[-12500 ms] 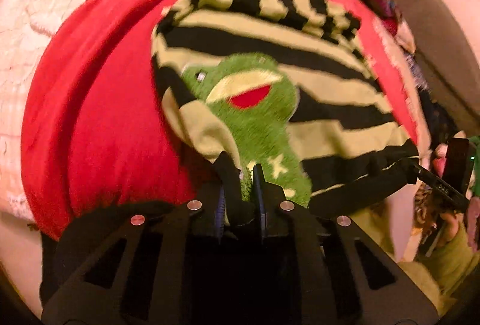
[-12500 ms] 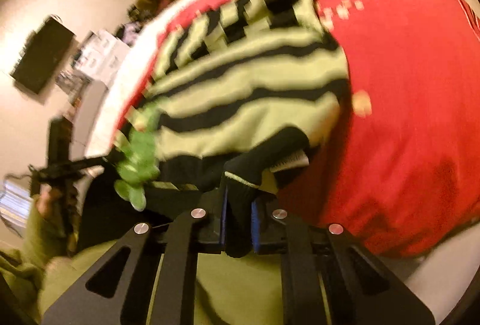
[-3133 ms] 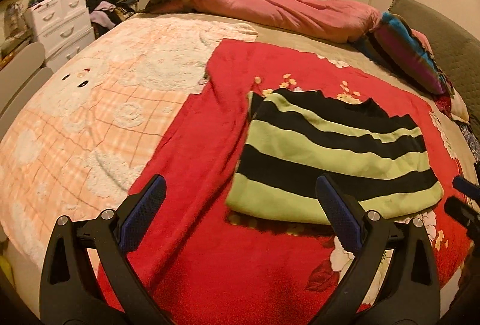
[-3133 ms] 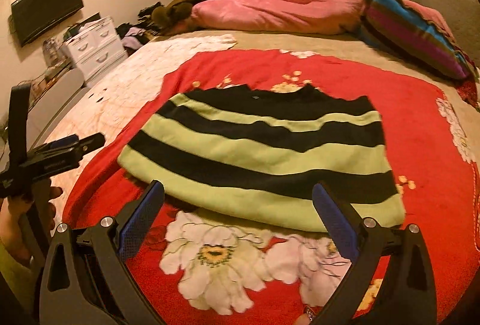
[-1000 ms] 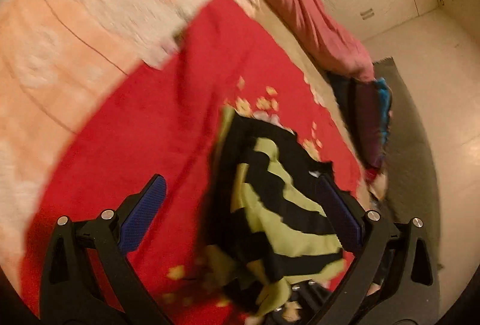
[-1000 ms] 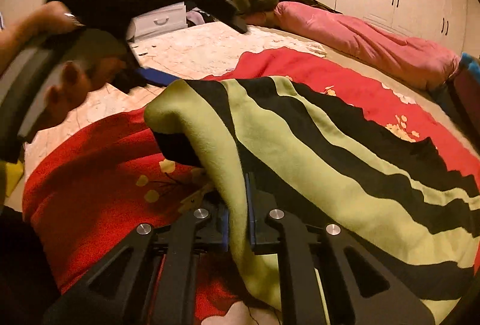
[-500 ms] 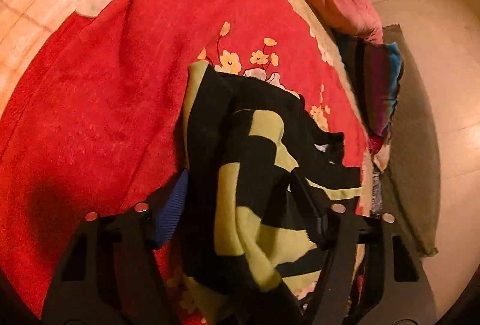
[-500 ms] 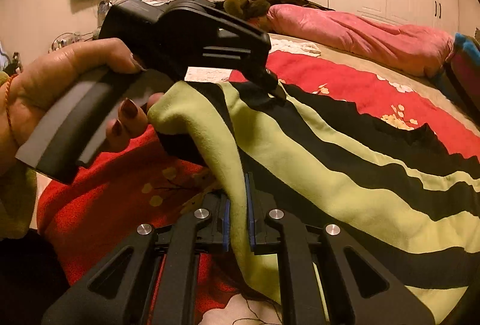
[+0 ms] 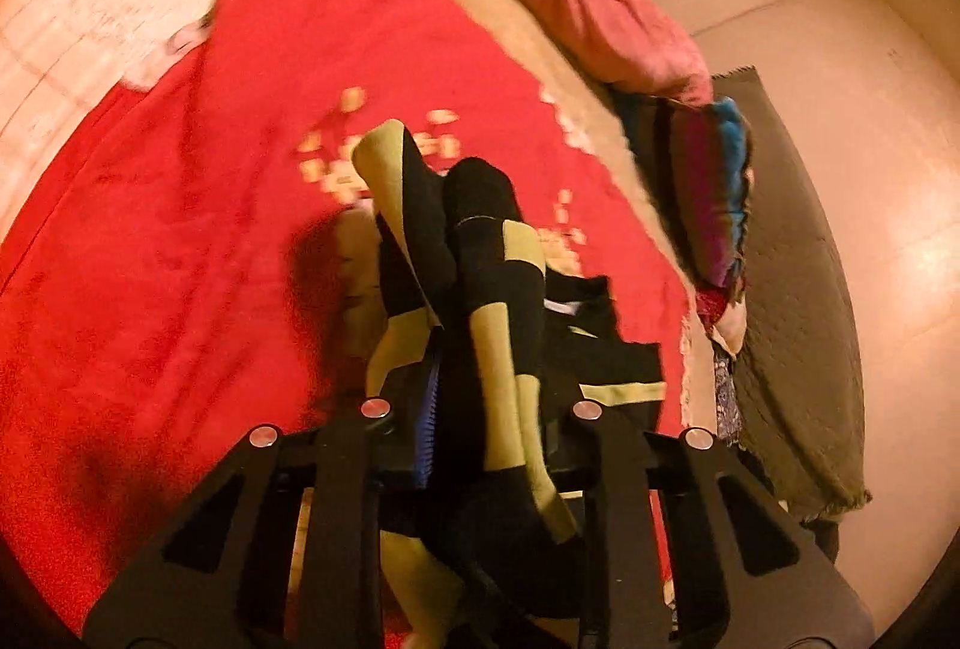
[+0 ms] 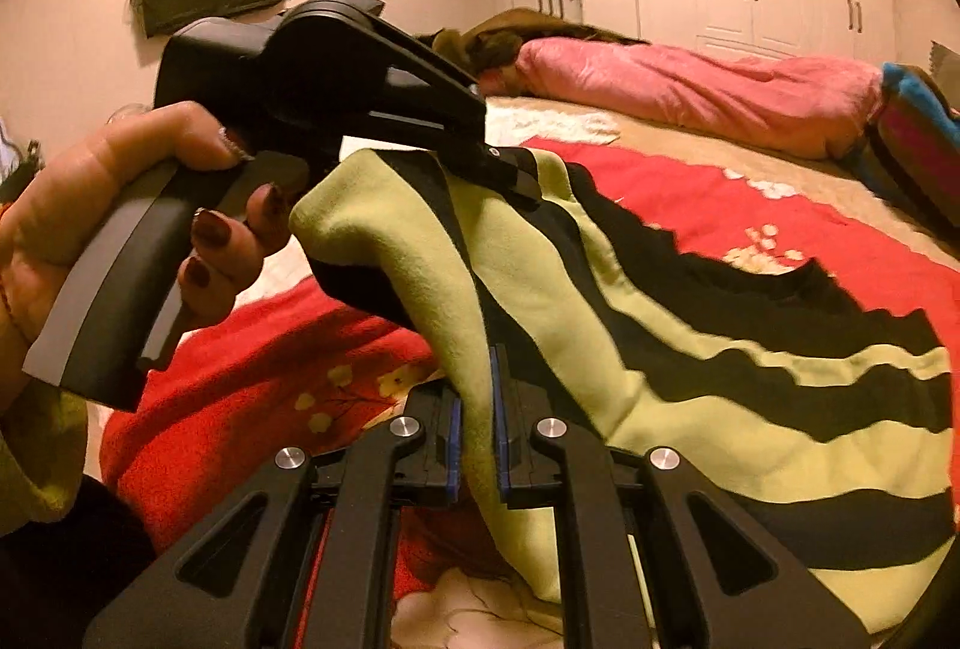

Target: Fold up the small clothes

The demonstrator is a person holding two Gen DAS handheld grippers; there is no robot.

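The striped sweater (image 10: 690,361) hung soft and limp above the red blanket (image 10: 780,229), both grippers' jaws pinched on its left edge; its folded layers looked liable to slip.

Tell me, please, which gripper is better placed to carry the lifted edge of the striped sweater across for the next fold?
Neither alone, probably: left gripper and right gripper are both shut on the striped sweater, side by side along its lifted edge above the red blanket.

Black gripper frames (image 10: 477,445), silver screws, blue-padded fingers (image 10: 453,433) — dark-red nails.
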